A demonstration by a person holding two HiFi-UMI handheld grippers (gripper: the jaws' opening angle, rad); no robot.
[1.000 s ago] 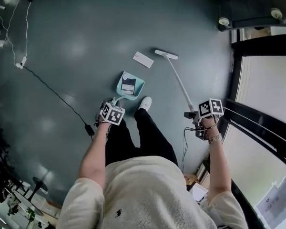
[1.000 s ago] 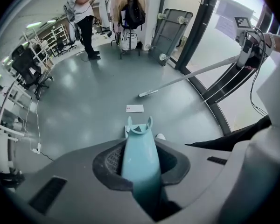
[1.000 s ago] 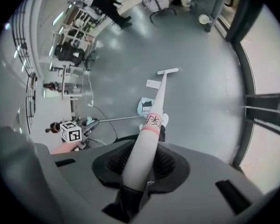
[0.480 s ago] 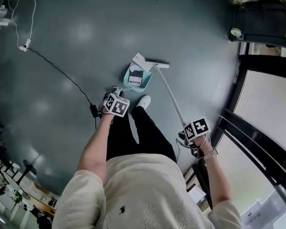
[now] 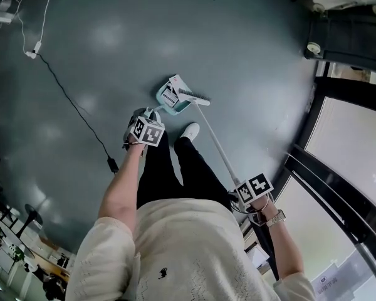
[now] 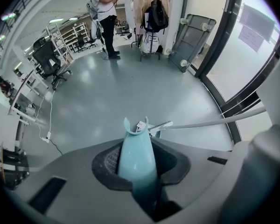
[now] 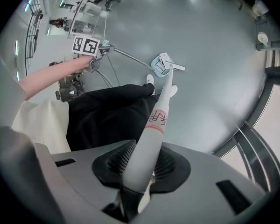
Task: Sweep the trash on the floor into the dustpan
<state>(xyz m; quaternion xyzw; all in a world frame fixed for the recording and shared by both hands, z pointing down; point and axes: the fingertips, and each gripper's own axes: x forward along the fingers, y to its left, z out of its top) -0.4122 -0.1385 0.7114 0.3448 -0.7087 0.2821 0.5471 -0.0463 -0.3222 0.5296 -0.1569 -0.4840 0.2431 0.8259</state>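
Observation:
A teal dustpan [image 5: 169,98] rests on the grey floor ahead of my feet. My left gripper [image 5: 149,119] is shut on its long handle [image 6: 136,162]. White paper trash [image 5: 170,95] lies inside the pan, and another white card [image 5: 175,80] sits at its far rim. The broom head [image 5: 194,97] presses against the pan's mouth. The broom's white handle [image 5: 219,146] runs back to my right gripper [image 5: 243,193], which is shut on it. The right gripper view shows the handle [image 7: 151,139] between the jaws, and the broom head [image 7: 176,67] beside the dustpan [image 7: 157,65].
A black cable [image 5: 69,99] runs across the floor on the left to a white adapter [image 5: 31,54]. A dark cart on casters [image 5: 344,36] stands at the top right, with a window frame [image 5: 326,174] along the right. My white shoe [image 5: 189,131] is just behind the pan. Another person [image 6: 105,13] stands far off.
The broom head has swept left from open floor up to the dustpan's mouth. The white card that lay on the floor beside the pan is now at the pan's rim.

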